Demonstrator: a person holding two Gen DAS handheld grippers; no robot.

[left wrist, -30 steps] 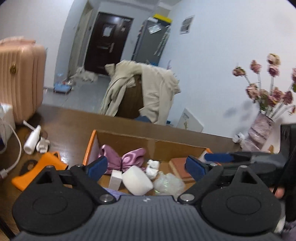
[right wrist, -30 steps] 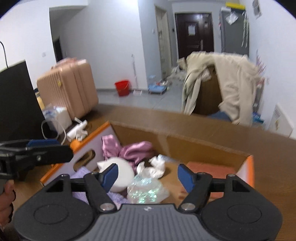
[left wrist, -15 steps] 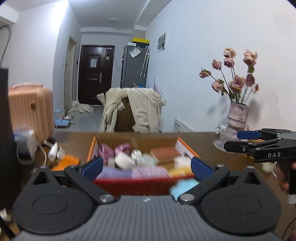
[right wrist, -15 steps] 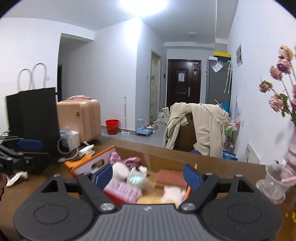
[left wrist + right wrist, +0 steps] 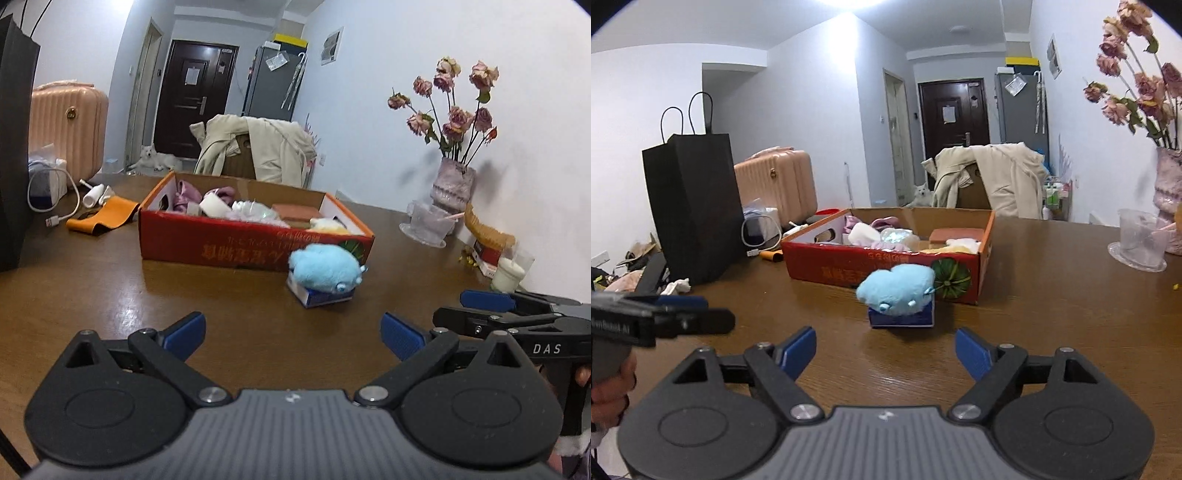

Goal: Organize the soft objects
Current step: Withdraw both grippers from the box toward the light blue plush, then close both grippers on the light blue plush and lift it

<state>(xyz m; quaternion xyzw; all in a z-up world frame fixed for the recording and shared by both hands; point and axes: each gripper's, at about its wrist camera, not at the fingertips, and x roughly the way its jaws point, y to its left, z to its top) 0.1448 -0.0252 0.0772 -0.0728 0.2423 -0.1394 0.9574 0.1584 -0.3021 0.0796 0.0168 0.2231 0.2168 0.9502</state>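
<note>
While both grippers hang low over the brown counter point(image 5: 110, 295), a blue plush toy point(image 5: 325, 266) lies on a small blue and white box point(image 5: 321, 295), just in front of the red cardboard box point(image 5: 255, 243). That red box holds other soft things: a pink bow point(image 5: 184, 192), a white foam piece point(image 5: 214, 206) and a brown pad point(image 5: 295, 211). The left gripper point(image 5: 291, 334) has its fingers spread wide with nothing between them. The right gripper point(image 5: 885, 351) has just been opening, and its fingers also stand apart and empty. A vase of dried roses point(image 5: 452, 184) stands at the counter's right side, well apart from the toy.
</note>
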